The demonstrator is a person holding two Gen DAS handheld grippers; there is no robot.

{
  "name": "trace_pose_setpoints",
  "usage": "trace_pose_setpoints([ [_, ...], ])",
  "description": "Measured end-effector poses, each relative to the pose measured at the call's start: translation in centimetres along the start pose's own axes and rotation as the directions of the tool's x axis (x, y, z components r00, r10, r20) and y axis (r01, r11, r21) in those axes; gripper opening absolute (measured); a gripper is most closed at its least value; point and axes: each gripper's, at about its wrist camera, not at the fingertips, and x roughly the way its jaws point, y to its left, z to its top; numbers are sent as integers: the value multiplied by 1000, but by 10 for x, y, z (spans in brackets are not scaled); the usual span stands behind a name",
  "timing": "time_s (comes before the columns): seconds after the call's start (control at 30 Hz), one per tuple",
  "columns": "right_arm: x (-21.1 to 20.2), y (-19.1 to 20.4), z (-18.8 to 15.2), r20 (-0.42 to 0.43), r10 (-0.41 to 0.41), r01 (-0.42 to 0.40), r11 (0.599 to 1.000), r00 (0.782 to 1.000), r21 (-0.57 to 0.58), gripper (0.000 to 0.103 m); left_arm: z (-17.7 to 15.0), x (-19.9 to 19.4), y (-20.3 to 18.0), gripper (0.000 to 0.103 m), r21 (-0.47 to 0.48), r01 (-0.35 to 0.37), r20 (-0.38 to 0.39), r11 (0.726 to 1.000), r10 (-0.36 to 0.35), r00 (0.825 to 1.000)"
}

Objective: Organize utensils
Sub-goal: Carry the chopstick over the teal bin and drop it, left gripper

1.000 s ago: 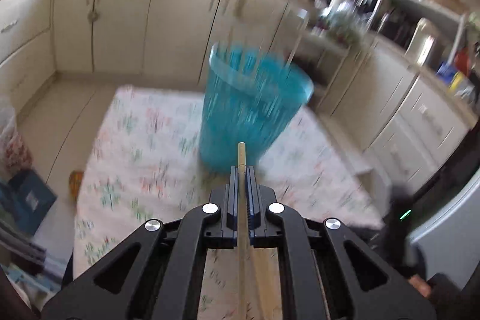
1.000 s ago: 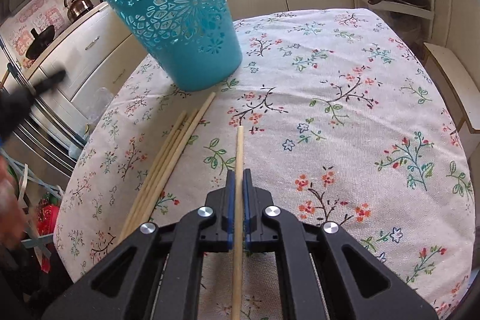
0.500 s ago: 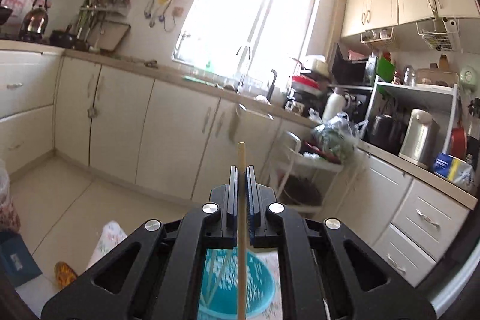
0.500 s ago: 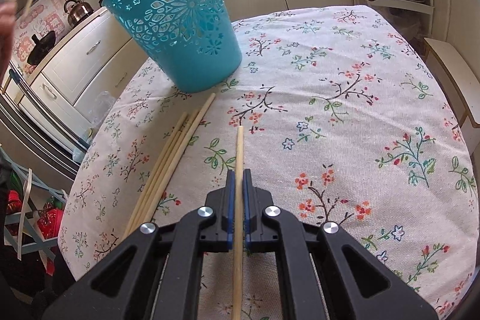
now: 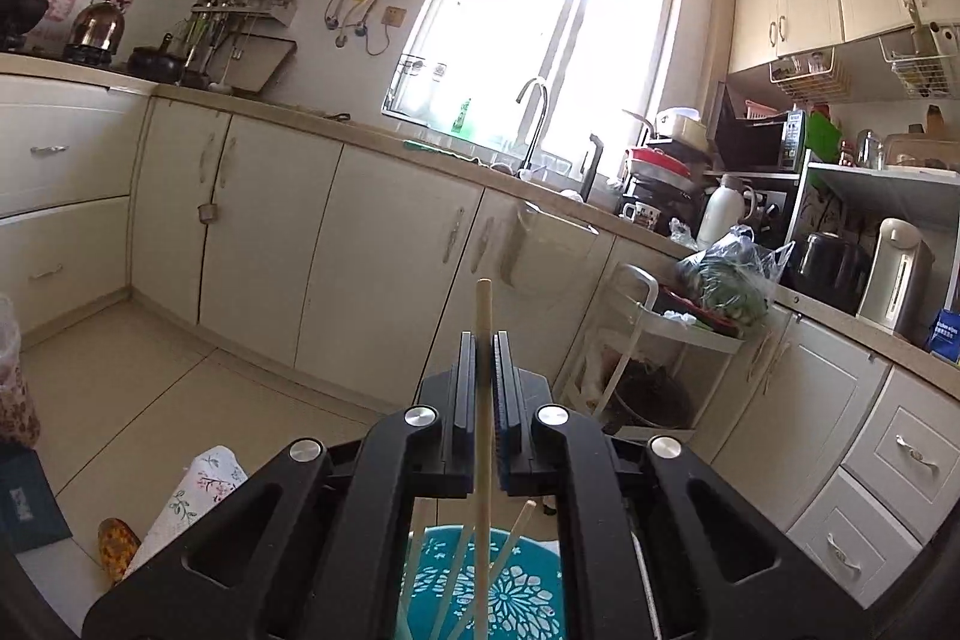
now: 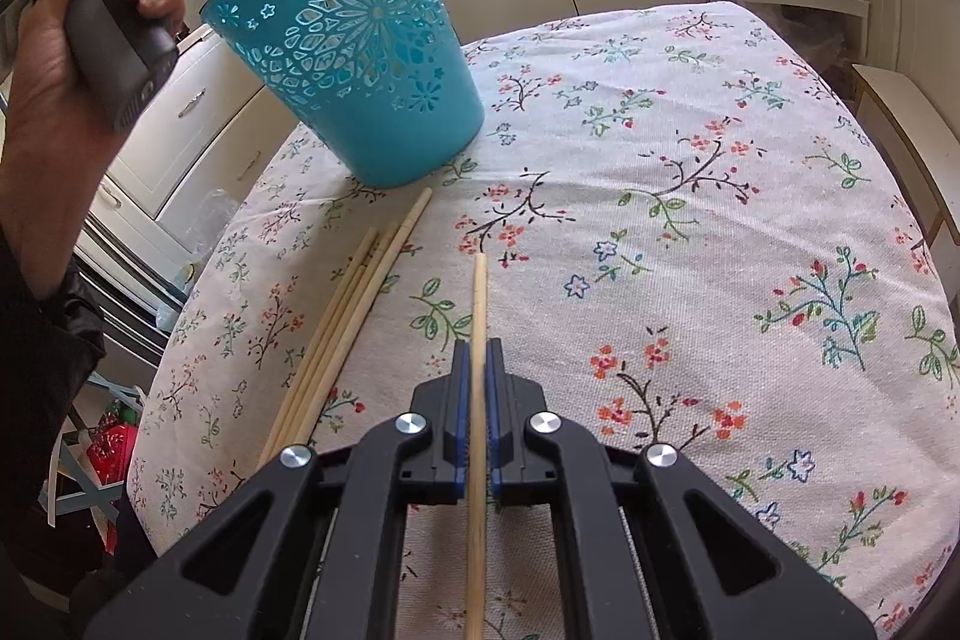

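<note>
Left wrist view: left gripper (image 5: 483, 340) raised, camera looking across the kitchen toward the window (image 5: 528, 40) and the counter (image 5: 420, 154) with its tap. Jaws pressed together on a wooden chopstick (image 5: 483, 400); the stick runs lengthwise between the pads, its tip standing past the fingertips and its lower part reaching down into the teal basket (image 5: 516, 592) seen at the bottom edge, directly under the gripper. Two or three other sticks (image 5: 507, 550) lean inside the basket. A corner of the floral tablecloth (image 5: 198, 490) shows at lower left.

Right wrist view: right gripper (image 6: 478, 370) low over the tablecloth (image 6: 690, 250), near edge of the table. Jaws clamped on a second chopstick (image 6: 478, 316), held lengthwise, tip pointing toward the far side. Left of it, a bundle of loose chopsticks (image 6: 348, 310) lies on the cloth, its far ends close to the base of the basket (image 6: 360, 58). Basket stands at far left of the table, upright as far as the fisheye lets me judge. The person's left hand (image 6: 78, 58) grips the other tool's handle just left of the basket rim; a stick pokes up above the rim there.
</note>
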Motion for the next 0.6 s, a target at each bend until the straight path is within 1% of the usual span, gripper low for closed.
trace_pose_setpoints([
  [0.13, 0, -1, 0, 0, 0, 0, 1000, 1000, 0, 5, -14, 1, -2, 5, 51, -9, -50, 999, 11, 999],
  [0.27, 0, -1, 0, 0, 0, 0, 1000, 1000, -1, 5, -26, 2, -3, 8, 124, -3, -146, 992, 21, 989],
  [0.3, 0, -1, 0, 0, 0, 0, 1000, 1000, -1, 5, -28, -2, -2, 13, 138, -6, -156, 990, 27, 987],
  [0.33, 0, -2, 0, -1, 1, -1, 1000, 1000, 0, 5, -28, -7, 1, 24, 144, -10, -157, 990, 33, 987],
  [0.37, 0, -2, 0, 0, 3, -3, 1000, 1000, 0, 6, -27, -15, 5, 32, 145, -21, -151, 989, 43, 988],
  [0.4, 0, -2, 0, -1, 4, -4, 1000, 1000, 0, 6, -26, -26, 10, 46, 141, -40, -135, 989, 60, 989],
  [0.43, -1, -2, 0, -1, 4, -4, 1000, 1000, -2, 6, -25, -35, 15, 55, 136, -56, -119, 989, 72, 990],
  [0.47, -1, -1, 0, -1, 3, -3, 1000, 1000, -6, 8, -23, -47, 22, 58, 128, -71, -104, 989, 84, 991],
  [0.53, -1, 5, -1, -3, -11, 11, 999, 1000, -40, 12, -24, -70, 39, 68, 103, -99, -92, 990, 109, 990],
  [0.57, -2, 8, -1, -3, -19, 19, 998, 1000, -55, 14, -29, -82, 50, 71, 86, -118, -92, 989, 126, 988],
  [0.6, -2, 11, -2, -3, -32, 32, 997, 999, -72, 14, -36, -93, 61, 77, 68, -138, -101, 988, 144, 984],
])
